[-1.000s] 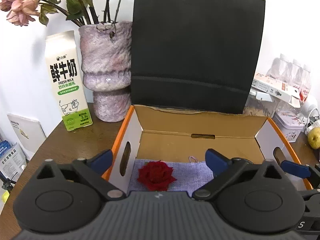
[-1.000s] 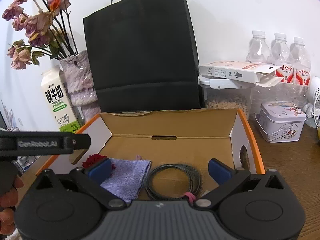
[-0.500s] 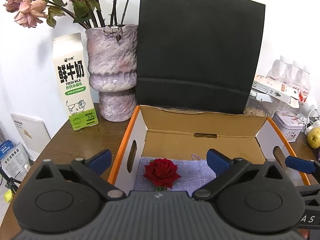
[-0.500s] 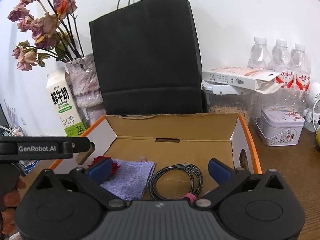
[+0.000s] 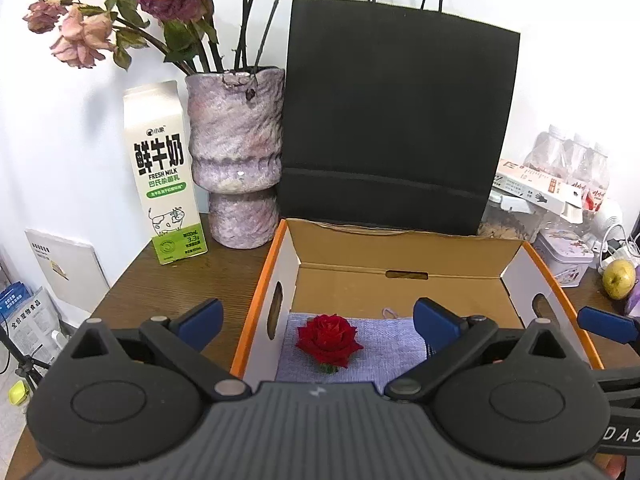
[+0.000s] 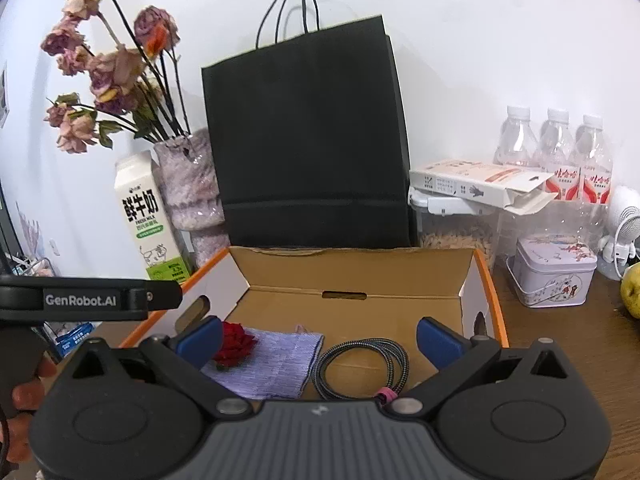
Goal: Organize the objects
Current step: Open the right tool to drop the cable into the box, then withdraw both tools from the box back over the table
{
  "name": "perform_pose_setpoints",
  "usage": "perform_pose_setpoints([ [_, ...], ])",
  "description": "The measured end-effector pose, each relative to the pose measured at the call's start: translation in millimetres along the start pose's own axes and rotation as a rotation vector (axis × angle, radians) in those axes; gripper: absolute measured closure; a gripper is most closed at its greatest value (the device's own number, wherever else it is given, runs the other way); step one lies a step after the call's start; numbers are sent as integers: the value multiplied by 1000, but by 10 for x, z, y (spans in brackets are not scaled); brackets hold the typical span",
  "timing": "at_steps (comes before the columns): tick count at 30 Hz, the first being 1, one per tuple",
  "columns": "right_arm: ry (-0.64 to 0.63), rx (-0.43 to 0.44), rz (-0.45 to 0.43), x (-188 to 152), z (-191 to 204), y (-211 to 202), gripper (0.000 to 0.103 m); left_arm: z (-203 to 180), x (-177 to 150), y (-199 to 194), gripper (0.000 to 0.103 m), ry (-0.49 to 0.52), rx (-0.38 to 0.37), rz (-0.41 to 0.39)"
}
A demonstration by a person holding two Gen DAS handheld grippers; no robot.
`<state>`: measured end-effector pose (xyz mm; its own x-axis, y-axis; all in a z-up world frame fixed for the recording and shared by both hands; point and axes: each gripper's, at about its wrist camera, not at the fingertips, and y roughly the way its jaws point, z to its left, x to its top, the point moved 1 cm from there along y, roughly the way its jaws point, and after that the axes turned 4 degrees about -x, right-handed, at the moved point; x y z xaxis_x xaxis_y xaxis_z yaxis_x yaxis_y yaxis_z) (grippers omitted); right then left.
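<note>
An open cardboard box [image 5: 400, 256] with orange edges sits on the wooden table. Inside it a red rose [image 5: 328, 336] lies on a purple cloth pouch [image 5: 380, 356] at the left. In the right wrist view the box [image 6: 360, 268] also holds the rose [image 6: 236, 342], the pouch [image 6: 276, 356] and a coiled braided cable [image 6: 364, 364] to the right of the pouch. My left gripper [image 5: 316, 318] is open and empty, above the box's near left edge. My right gripper [image 6: 320, 334] is open and empty, above the box's near edge.
A black paper bag [image 5: 396, 128] stands behind the box. A milk carton [image 5: 164, 172] and a vase of dried flowers [image 5: 236, 160] stand at the left. Water bottles [image 6: 556, 152], a white carton [image 6: 476, 184], a tin [image 6: 552, 276] and a pear [image 5: 618, 278] are at the right.
Both grippers have risen and drawn back from the box, so more of the bag, vase and flowers shows. Both stay open. The box contents have not moved.
</note>
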<state>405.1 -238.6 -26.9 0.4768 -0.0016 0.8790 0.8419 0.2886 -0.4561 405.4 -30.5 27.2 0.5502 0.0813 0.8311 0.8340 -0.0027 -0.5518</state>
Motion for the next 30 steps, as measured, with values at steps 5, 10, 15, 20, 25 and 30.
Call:
perform_pose_setpoints([
  [5, -8, 3, -20, -21, 31, -157, 0, 5, -27, -145, 0, 2, 2, -8],
  [10, -12, 2, -35, -51, 49, -311, 0, 16, -57, -298, 0, -5, 1, -17],
  [15, -15, 2, -44, -94, 75, -458, 0, 4, -118, -448, 0, -6, -2, -22],
  [20, -17, 1, -51, -146, 87, -605, 0, 15, -191, -609, 0, -3, -5, -27],
  [25, -20, 2, -56, -208, 112, -747, 0, 43, -253, -764, 0, 1, -1, -35],
  [30, -29, 6, -57, -276, 167, -881, 0, 105, -326, -922, 0, -6, 5, -40],
])
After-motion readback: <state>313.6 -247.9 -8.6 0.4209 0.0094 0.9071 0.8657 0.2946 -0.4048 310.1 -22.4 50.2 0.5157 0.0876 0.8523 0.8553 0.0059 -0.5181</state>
